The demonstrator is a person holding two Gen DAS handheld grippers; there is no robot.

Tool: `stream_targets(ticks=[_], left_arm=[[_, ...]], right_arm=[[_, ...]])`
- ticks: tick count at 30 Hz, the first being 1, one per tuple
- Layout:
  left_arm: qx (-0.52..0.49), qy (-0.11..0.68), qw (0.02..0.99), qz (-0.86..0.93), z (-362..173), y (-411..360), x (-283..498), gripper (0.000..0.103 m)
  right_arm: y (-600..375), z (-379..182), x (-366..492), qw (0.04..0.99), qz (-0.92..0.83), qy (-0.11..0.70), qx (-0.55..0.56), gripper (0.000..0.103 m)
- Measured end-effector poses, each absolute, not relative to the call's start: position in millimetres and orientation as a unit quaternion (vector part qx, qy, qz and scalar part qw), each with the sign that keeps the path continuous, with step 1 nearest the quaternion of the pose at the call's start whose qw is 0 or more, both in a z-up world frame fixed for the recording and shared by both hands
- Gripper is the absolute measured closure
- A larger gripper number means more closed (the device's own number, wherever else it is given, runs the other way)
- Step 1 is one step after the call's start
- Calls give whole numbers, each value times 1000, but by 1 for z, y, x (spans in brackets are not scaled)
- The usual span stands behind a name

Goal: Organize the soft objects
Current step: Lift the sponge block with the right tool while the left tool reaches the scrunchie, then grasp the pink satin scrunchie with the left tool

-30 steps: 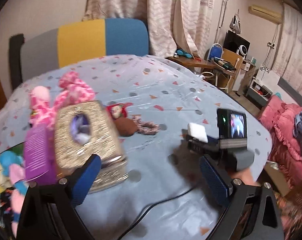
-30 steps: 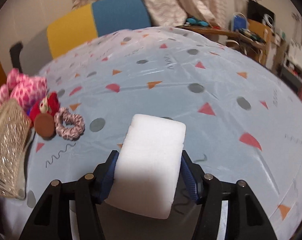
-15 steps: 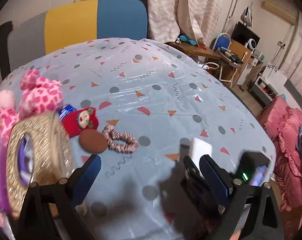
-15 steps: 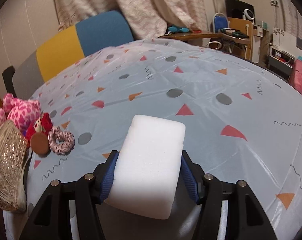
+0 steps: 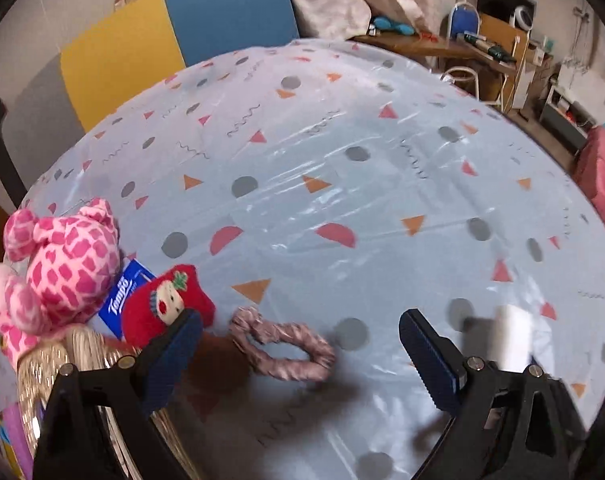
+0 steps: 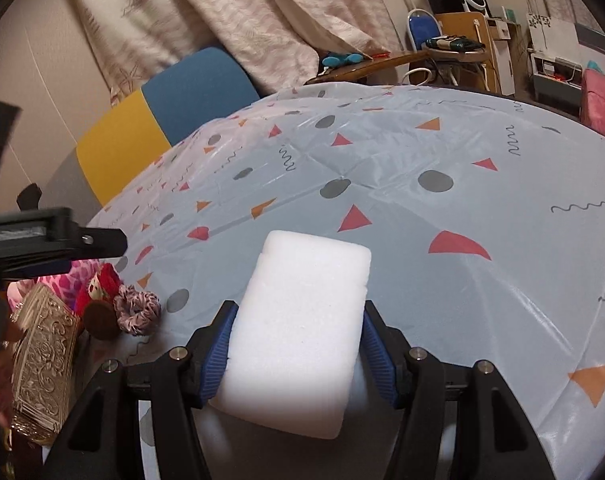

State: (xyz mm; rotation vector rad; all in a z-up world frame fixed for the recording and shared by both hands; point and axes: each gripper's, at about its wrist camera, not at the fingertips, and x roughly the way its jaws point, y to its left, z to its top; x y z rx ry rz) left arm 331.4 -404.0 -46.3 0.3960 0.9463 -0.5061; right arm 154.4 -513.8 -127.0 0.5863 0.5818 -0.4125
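My right gripper [image 6: 299, 320] is shut on a white foam sponge [image 6: 302, 332], held above the patterned tablecloth [image 6: 442, 240]. My left gripper [image 5: 298, 330] is open, tilted down over a pink striped scrunchie [image 5: 282, 350] that lies flat between and below its fingers, untouched. Beside the scrunchie are a brown round pad [image 5: 218, 364], a red plush [image 5: 166, 304] and a pink spotted plush [image 5: 58, 264]. The right wrist view shows the scrunchie [image 6: 136, 308], the brown pad [image 6: 100, 318] and the left gripper's black body [image 6: 54, 236] at the far left.
A gold embossed tissue box [image 6: 42, 364] stands at the table's left edge, with a blue Tempo tissue pack [image 5: 122, 300] behind it. A yellow, blue and grey chair [image 5: 174, 40] sits at the far side. A desk [image 5: 442, 44] and pink bedding [image 5: 602, 172] lie beyond the table's right edge.
My left gripper swung from over the gold box to the right and lower, now above the scrunchie. The right gripper rolled a little and shifted slightly, still holding the sponge.
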Motion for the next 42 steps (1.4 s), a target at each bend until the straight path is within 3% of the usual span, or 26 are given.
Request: stream_targets(ticks=[6,18,19,21,23,33,42], left_arm=[[271,460,821,-201,-79,-409,358,4],[296,524,769,-215,-122,-417,365,4],[279,531,770,-217,-122,-414,367,10],[260,535,773,-221,-121,-410,368,33],[242,535,774,-238,-118,-410,363,89],[180,551,768,-273,-111,-390,332,89],[119,507,778,-351,-86,-357,266,89]], right_arm=[[-516,-128,152,895,-192,273,295,42],[-521,-130,149,895,-182,257,315,42],[-522,-131,148,895,-181,256,316,42],[-523,-131,147,895,-181,254,320,42],[-523,-131,147,894,-181,252,322,42],[-525,-132,146,894,-178,245,331,42],[-525,-132,147,894,-179,247,329,42]])
